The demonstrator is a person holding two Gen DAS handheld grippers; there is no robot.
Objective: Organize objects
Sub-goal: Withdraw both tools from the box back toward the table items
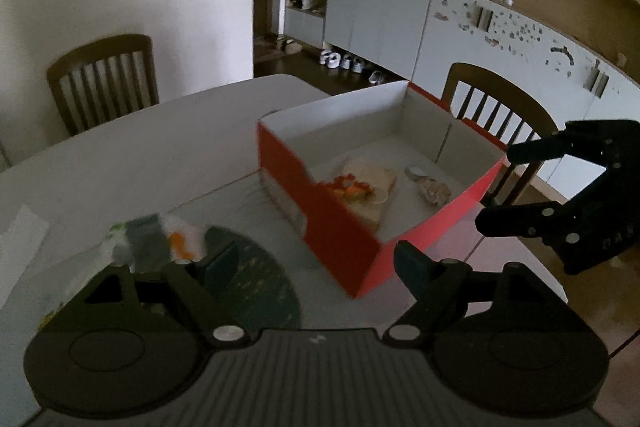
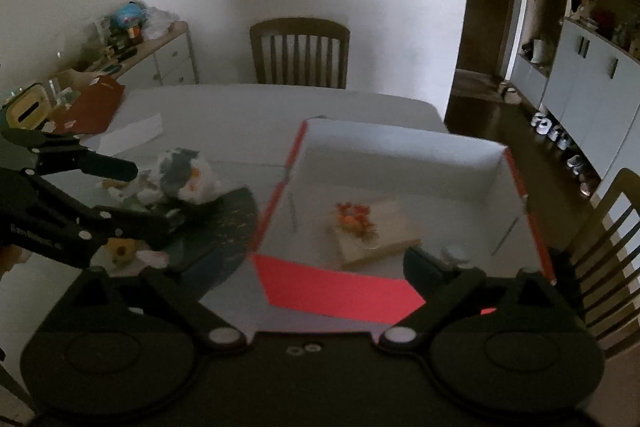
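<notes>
A red open box (image 1: 320,211) with a white inside stands on the table; it also shows in the right wrist view (image 2: 340,291). Inside lie a beige pad with an orange trinket (image 1: 360,189) (image 2: 356,219) and a small grey lump (image 1: 434,191). My left gripper (image 1: 316,263) is open and empty, hovering left of the box above a dark fan-shaped mat (image 1: 256,275) (image 2: 224,227) and a crumpled white plastic packet (image 1: 160,239) (image 2: 180,175). My right gripper (image 2: 316,267) is open and empty at the box's near wall; it shows in the left view (image 1: 496,187) by the box's right corner.
Wooden chairs stand at the table's far side (image 2: 300,53) and right side (image 1: 492,107). A white flat box (image 2: 132,135) and a red folder (image 2: 92,103) lie at the table's left. A yellow object (image 2: 122,251) lies by the mat. Cabinets (image 1: 380,15) line the right wall.
</notes>
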